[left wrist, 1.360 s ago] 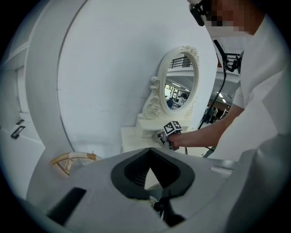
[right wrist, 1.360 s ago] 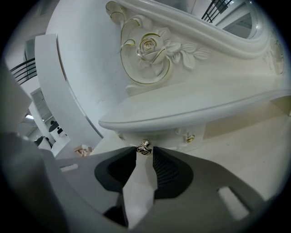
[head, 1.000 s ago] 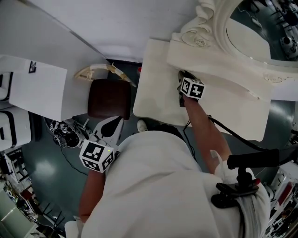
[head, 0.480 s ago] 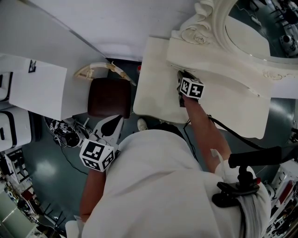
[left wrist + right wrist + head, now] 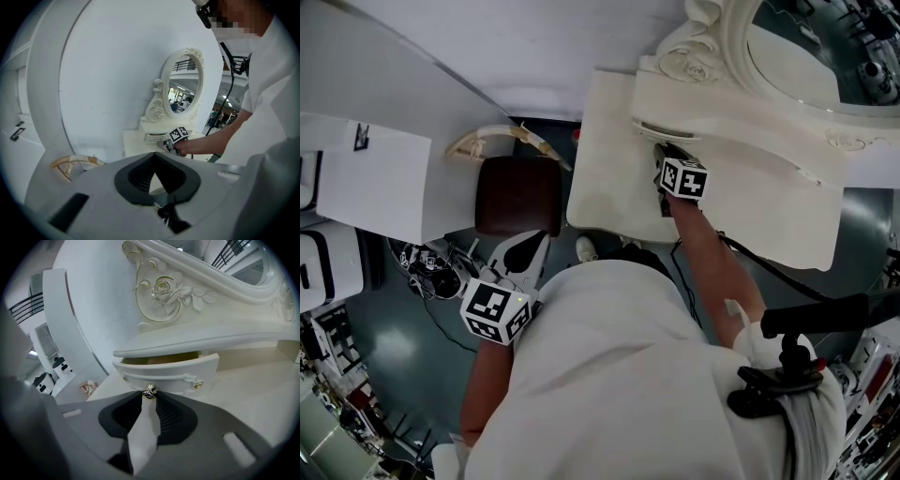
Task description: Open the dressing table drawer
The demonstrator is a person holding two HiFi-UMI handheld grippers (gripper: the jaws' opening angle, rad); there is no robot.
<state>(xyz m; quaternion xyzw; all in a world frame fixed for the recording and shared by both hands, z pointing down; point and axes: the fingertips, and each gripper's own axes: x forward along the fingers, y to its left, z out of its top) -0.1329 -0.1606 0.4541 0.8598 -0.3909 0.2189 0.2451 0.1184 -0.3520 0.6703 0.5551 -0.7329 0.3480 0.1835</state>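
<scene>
At the left, the left gripper (image 5: 153, 156) is held low beside the person's body, well apart from the furniture. Its dark jaws are seen brought together at the tips, and nothing is held between them. Just beyond it, a dark brown padded stool seat (image 5: 520, 197) is seen on the grey floor, with a curved cream-coloured frame piece (image 5: 492, 141) lying beside it near the white wall.

To the right of the stool, the cream-white carved dressing table (image 5: 609, 192) is placed against the wall. The right gripper (image 5: 149, 396) is stretched out over the table top on the person's bare forearm (image 5: 712, 262). Its jaws are closed partway round the small round gold-coloured metal knob (image 5: 149, 392), which is pinched between the tips.

The knob is fixed to the curved front of the small cream-white drawer (image 5: 180, 370), which sits under the raised shelf of the table. The drawer is drawn out a little, so that a narrow gap into its yellowish inside is shown above its front. Further right, the oval mirror in a carved cream frame (image 5: 741, 52) is mounted above the shelf.
</scene>
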